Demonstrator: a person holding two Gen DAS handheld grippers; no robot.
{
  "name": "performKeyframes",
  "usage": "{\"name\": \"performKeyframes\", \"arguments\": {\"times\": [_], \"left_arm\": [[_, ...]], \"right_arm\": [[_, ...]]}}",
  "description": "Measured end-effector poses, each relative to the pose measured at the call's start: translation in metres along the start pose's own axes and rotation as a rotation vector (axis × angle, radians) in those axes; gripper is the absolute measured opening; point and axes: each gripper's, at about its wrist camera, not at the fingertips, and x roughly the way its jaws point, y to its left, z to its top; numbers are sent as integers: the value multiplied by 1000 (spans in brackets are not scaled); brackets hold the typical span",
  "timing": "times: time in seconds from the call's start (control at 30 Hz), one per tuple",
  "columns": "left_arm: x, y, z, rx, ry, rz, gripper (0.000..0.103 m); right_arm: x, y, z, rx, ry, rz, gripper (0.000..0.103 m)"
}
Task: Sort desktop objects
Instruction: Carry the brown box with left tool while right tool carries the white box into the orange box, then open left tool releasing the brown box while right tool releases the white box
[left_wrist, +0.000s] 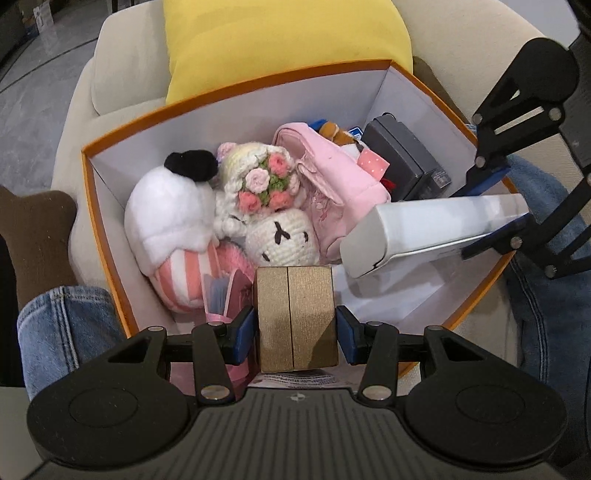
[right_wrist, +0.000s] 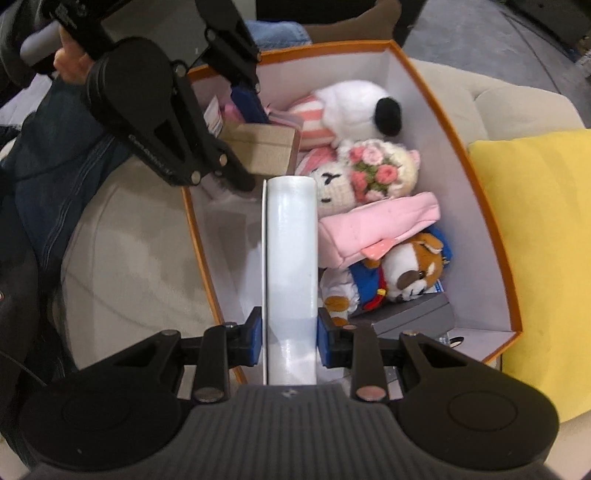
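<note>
An orange-rimmed storage box (left_wrist: 110, 236) (right_wrist: 495, 229) with white walls stands on a beige sofa. My left gripper (left_wrist: 295, 332) is shut on a gold-brown box (left_wrist: 295, 317) (right_wrist: 266, 147), held low over the storage box's near side. My right gripper (right_wrist: 290, 336) is shut on a long white box (right_wrist: 291, 266) (left_wrist: 424, 232), which reaches into the storage box from the right in the left wrist view. Inside lie a white plush with a black ear (left_wrist: 173, 214) (right_wrist: 354, 103), a crocheted doll with roses (left_wrist: 266, 184) (right_wrist: 369, 170), a pink pouch (left_wrist: 332, 181) (right_wrist: 376, 229) and a dog plush (right_wrist: 410, 273).
A grey case (left_wrist: 402, 158) (right_wrist: 413, 314) lies in the box's far corner. A yellow cushion (left_wrist: 280, 44) (right_wrist: 535, 229) leans against the sofa behind the box. A person's jeans (left_wrist: 62, 332) flank the box, and a hand (right_wrist: 70, 66) holds the left gripper's handle.
</note>
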Motion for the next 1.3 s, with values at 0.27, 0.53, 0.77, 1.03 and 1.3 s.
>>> {"name": "performKeyframes", "arguments": {"times": [0.27,0.53,0.77,1.03,1.3], "left_arm": [[0,5,-4,-12,-6,-20,54],[-2,11,-4,-33,-24,-59,53],[-14,9,-7,-40,-66,-73,55],[-32,7,-14,-40,-101,-67,55],[-38,8,-16,-43,-113,-61,55]], "right_arm": [[30,-10,10,-19,78,45,31],[46,-16,18,-35,121,81,31],[56,-13,30,-130,189,81,31],[69,2,40,-291,294,70,31],[70,8,37,-313,345,26,32]]}}
